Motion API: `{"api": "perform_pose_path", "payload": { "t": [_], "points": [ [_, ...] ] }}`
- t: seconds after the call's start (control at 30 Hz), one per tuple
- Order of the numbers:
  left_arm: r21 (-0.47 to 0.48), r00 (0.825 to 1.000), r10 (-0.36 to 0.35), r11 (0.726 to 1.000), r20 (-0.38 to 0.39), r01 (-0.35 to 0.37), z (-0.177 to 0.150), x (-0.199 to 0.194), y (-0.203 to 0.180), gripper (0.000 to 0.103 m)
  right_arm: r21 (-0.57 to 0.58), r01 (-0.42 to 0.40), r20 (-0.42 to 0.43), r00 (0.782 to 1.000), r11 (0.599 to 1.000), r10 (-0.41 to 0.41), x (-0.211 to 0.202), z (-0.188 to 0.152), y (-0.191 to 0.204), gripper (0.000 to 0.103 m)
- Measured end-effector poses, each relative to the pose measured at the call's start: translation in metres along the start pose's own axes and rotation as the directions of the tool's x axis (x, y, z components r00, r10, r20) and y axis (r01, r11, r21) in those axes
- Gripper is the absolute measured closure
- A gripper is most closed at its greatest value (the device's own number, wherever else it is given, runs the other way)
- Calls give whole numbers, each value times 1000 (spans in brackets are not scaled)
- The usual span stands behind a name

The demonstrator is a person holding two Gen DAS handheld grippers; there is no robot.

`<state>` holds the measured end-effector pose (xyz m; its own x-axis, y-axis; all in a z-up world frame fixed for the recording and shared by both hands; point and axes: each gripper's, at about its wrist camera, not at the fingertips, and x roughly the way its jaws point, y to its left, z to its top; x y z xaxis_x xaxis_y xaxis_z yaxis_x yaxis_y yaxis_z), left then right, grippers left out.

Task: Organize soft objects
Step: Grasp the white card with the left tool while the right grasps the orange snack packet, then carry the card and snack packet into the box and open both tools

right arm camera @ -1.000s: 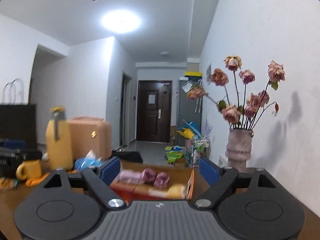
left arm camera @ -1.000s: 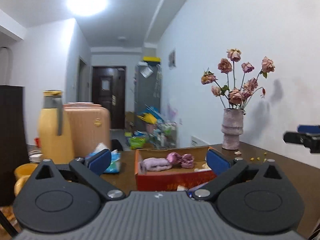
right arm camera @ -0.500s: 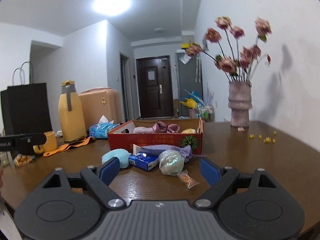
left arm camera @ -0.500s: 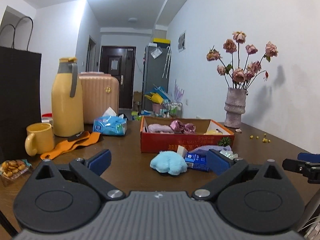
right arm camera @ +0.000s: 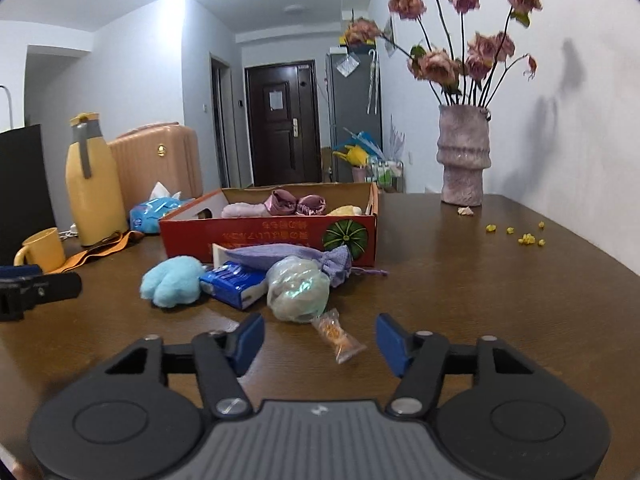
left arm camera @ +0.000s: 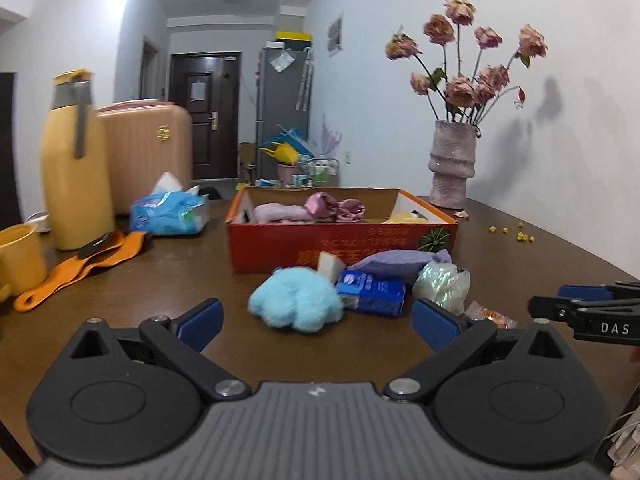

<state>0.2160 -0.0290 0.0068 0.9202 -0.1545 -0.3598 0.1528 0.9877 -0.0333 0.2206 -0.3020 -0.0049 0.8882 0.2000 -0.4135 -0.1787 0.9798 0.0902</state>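
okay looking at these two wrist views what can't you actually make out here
- Box floor, both views: hidden by its front wall; only the tops of the pink cloths show.
- Red box lettering, both views: upside down, too small.
- Yellow mug, left view: cut off by the edge.
- Small packet, right view: contents unclear.

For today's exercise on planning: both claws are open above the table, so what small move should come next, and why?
Probably ease the left claw forward and down onto the blue plush toy. It is soft, lies loose on the table in front of the red box, and sits almost between the open fingers. The right claw faces a small snack packet instead.
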Motion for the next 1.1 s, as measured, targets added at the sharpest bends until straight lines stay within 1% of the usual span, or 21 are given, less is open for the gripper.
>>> {"api": "perform_pose_path", "payload": {
  "t": [0.07,0.13,0.2,0.27,0.37,0.4,0.47,0.5,0.53,0.6,0.63,0.67,0.7,0.73,0.77,0.8,0.83,0.97,1.03,1.1],
  "points": [
    [-6,1000,-10,1000,-19,10,8,21,-3,4,-2,-28,-6,1000,1000,28,15,9,1,47],
    [-27,999,-24,999,-41,23,17,42,-2,15,-9,-41,-11,999,999,41,30,16,3,48],
    [-43,996,-53,998,-76,50,26,65,-3,21,-16,-43,-23,999,999,43,49,23,4,48],
    [-29,993,-74,997,-94,72,34,89,-4,23,-19,-50,-40,998,999,49,66,27,5,48],
    [22,991,-45,999,-124,48,45,127,-3,31,-38,-50,-62,997,998,48,84,30,7,48],
    [36,990,-39,998,-138,44,49,139,-3,35,-48,-51,-72,996,998,47,87,29,6,48],
    [50,984,-60,996,-166,69,52,160,0,36,-65,-44,-103,994,997,37,91,24,3,48],
    [52,980,-69,995,-188,81,53,171,2,40,-66,-44,-122,992,997,36,92,22,0,49],
    [52,975,-73,995,-212,86,54,180,3,44,-62,-46,-136,990,997,37,91,18,-4,50],
    [59,967,-92,992,-236,109,53,194,3,44,-51,-43,-161,986,998,34,90,12,-12,53],
    [65,965,-97,991,-246,116,51,200,2,49,-48,-35,-174,984,998,27,90,10,-14,55],
    [70,961,-93,991,-260,115,50,205,1,52,-50,-26,-186,982,998,17,92,7,-15,58],
    [73,958,-88,991,-274,112,49,210,1,66,-53,-21,-196,980,998,10,93,5,-17,66],
    [69,955,-99,990,-279,123,47,212,1,77,-54,-17,-209,978,998,5,95,3,-17,70],
    [67,953,-116,988,-278,139,47,213,1,81,-51,-19,-216,976,998,8,97,1,-18,77],
    [72,954,-120,987,-273,145,47,212,0,84,-46,-22,-222,975,999,12,98,1,-18,84],
    [84,956,-119,986,-267,146,46,210,-1,85,-45,-22,-221,975,999,11,98,1,-17,86],
    [94,967,-96,988,-238,121,49,199,-4,88,-47,-26,-213,977,999,16,93,2,-14,87],
    [81,975,-93,991,-203,111,55,180,-2,88,-48,-30,-194,981,998,20,82,5,-13,87],
    [74,985,-87,992,-151,99,61,152,1,88,-47,-34,-171,985,998,26,68,9,-12,87]
  ]
}}
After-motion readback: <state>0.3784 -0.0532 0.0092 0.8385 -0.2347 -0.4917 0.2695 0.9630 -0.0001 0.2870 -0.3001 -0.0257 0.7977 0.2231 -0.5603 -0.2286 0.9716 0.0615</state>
